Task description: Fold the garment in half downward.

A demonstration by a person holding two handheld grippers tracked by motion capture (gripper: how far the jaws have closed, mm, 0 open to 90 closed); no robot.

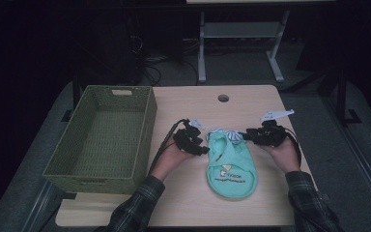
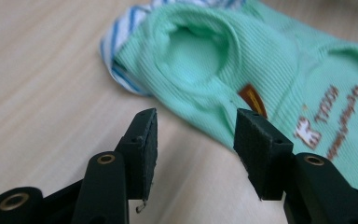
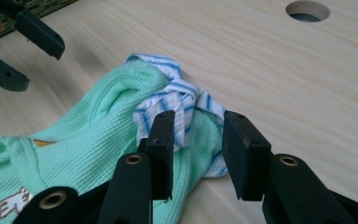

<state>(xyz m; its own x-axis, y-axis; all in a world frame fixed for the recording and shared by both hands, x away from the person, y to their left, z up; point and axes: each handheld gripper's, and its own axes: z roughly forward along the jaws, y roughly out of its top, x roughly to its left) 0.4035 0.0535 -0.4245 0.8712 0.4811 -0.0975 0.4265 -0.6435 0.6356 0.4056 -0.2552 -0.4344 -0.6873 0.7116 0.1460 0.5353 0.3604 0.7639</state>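
The room is dim from above: the far floor and left side sink into near black, and only the desk [image 1: 251, 104] catches soft light. Both claw views are bright and even, with far cloth blurred.

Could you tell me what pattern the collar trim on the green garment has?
White with blue stripes on the collar trim, clearest in the right gripper view.
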